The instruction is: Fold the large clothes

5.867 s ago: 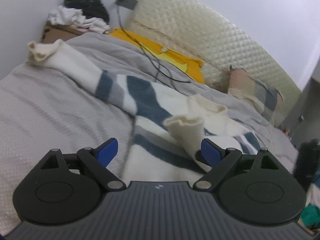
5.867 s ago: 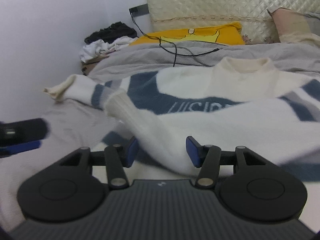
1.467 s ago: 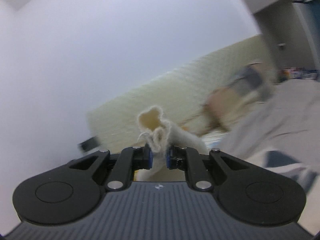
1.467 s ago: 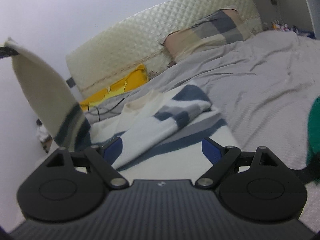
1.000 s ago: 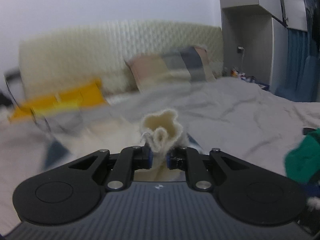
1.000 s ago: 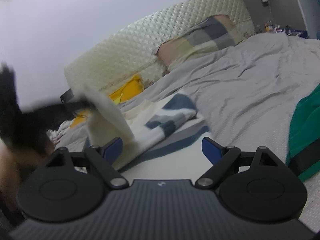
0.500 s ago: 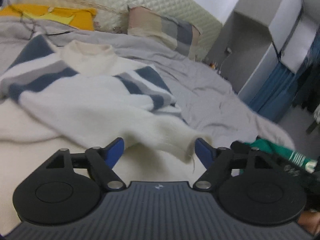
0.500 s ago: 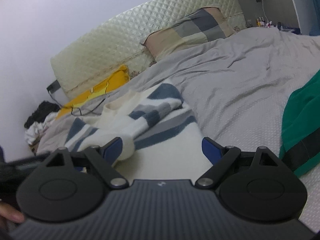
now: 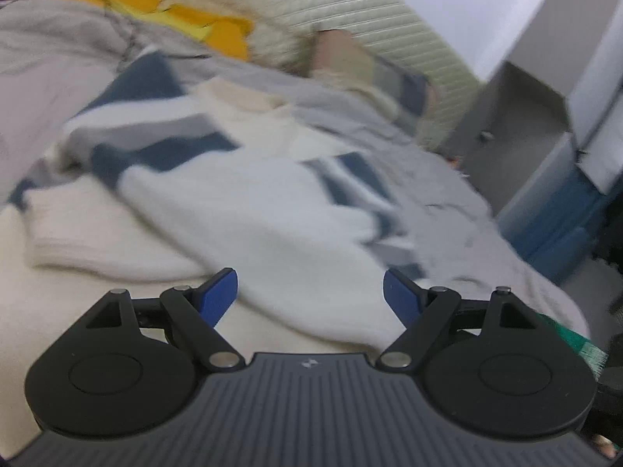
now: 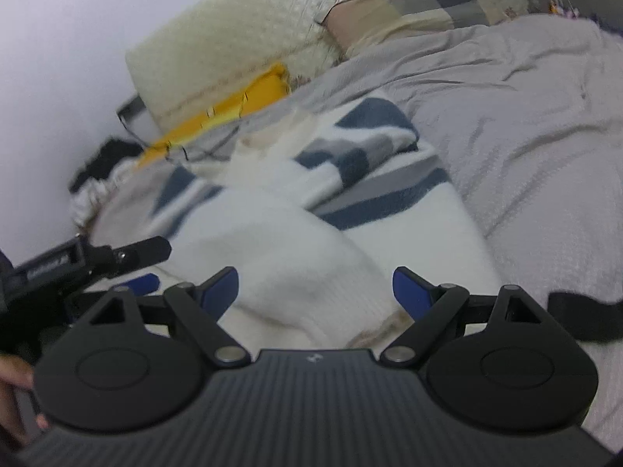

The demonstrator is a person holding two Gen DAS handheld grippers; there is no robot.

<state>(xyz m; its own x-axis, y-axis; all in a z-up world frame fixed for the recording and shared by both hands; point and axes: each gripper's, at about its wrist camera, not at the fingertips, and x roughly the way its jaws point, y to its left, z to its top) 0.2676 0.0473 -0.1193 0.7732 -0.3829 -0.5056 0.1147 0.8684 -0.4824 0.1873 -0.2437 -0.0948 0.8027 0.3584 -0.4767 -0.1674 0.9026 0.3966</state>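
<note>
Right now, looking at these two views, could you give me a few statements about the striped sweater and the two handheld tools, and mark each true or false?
1. The left tool is clamped on a sleeve. False: its jaws stand wide open, holding nothing.
2. The cream knit sweater with navy and grey stripes lies on the grey bed cover. True.
3. The right tool is open. True.
4. One white sleeve is laid across the sweater's body. True.
5. The bright yellow cushion sits on top of the sweater. False: it lies beyond it, by the cream quilted headboard.
</note>
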